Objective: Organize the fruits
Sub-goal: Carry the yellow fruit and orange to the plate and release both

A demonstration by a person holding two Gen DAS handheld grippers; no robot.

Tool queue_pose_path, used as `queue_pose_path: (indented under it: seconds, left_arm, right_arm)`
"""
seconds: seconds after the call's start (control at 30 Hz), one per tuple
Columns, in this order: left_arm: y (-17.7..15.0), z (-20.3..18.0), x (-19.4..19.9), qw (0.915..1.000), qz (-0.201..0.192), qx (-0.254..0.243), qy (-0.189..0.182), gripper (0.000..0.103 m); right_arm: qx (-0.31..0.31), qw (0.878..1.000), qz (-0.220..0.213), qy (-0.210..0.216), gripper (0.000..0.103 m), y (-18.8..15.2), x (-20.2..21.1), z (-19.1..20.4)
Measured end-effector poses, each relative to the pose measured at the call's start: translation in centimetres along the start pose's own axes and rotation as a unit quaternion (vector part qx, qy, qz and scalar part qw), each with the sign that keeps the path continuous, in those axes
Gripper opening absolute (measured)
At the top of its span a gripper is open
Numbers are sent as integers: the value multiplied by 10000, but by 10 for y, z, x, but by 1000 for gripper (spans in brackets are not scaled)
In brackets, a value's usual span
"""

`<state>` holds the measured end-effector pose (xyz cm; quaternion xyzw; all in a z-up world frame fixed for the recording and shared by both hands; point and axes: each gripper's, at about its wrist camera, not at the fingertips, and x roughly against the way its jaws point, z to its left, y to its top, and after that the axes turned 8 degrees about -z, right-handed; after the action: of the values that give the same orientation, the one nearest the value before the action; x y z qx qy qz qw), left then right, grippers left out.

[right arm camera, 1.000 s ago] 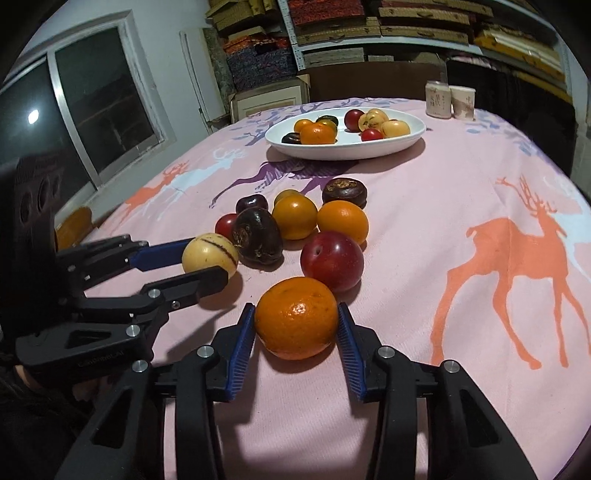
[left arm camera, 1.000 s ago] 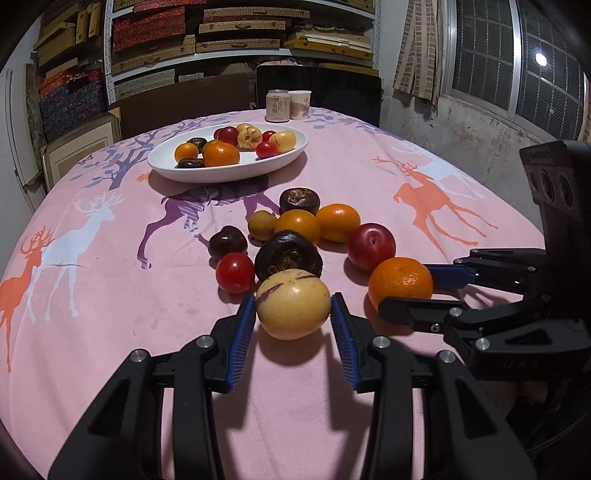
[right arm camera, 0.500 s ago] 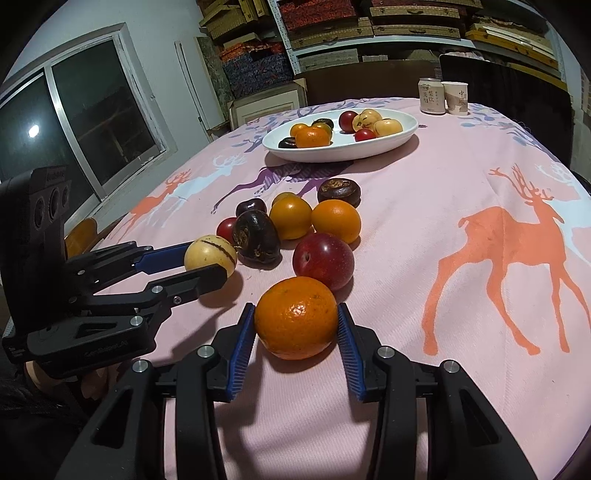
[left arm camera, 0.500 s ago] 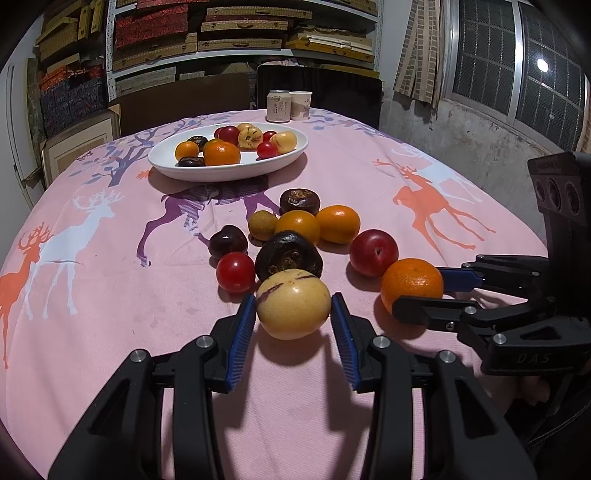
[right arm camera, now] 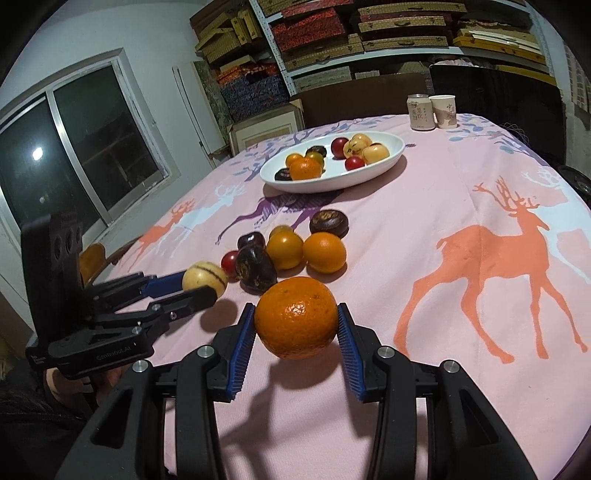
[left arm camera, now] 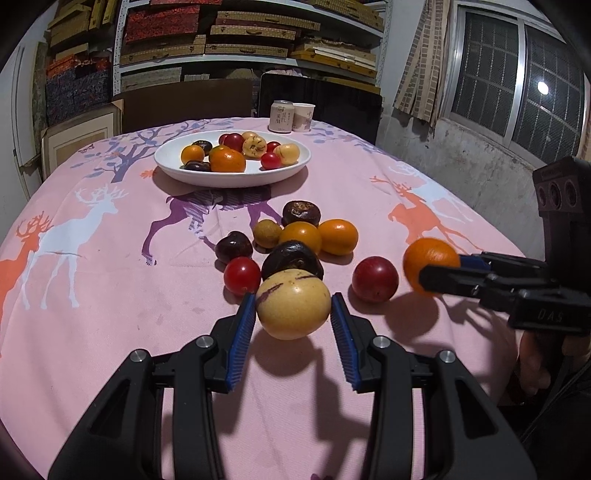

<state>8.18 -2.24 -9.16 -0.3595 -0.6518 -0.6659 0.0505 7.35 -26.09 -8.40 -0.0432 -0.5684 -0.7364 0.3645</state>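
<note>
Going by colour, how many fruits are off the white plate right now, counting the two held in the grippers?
Orange fruits: 3
Red fruits: 2
Dark fruits: 3
Yellowish fruits: 2
Total: 10

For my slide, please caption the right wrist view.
Right gripper holds an orange above the pink tablecloth.

Box-stacked shelves (left arm camera: pixel 251 33) stand beside a dark window (left arm camera: pixel 517 77)
</note>
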Motion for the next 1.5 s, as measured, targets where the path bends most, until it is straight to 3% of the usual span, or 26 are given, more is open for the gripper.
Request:
queue_pose_path:
  seconds: [0.23,0.53,0.73,0.93,1.03,1.2,1.23,1.3,1.37,1.5]
  left_arm:
    - [15,14,11,9997,-63,203,105,41]
    - [71,36,1,9989,-190,117,401,41]
    - [125,70,-46,9976,-64,401,556,41]
    - [183,91,-106,9972,-28,532,526,41]
    - [206,99,-149,9968,42,535,584,41]
    - [212,118,-207,9934,514,827,606,41]
    - [211,119,-213,9929,567,811,659,43]
    - [209,119,-213,9928,481,795,759,69]
    - [209,119,-204,9932,315,820,767,73]
    - [202,113,-177,9944,226,703,753,73]
  right_arm:
    - [-91,9994,-345,-36,44,26,16,-11]
    - [-47,9966,-808,-180,44,81,12,-22]
    - [94,9958,-906,-68,44,129,-25,-13]
    - [270,9946,-986,-175,44,173,-93,-16]
    - [158,9960,-841,-259,44,180,-136,-25]
    - [277,9974,-540,-380,45,173,-185,-31]
    - [303,9975,-484,-415,45,172,-190,-33]
    - [382,9966,-551,-479,54,171,-190,-35]
    - [392,9958,-694,-458,58,171,-183,-36]
    - [271,9955,-782,-452,58,168,-160,-39]
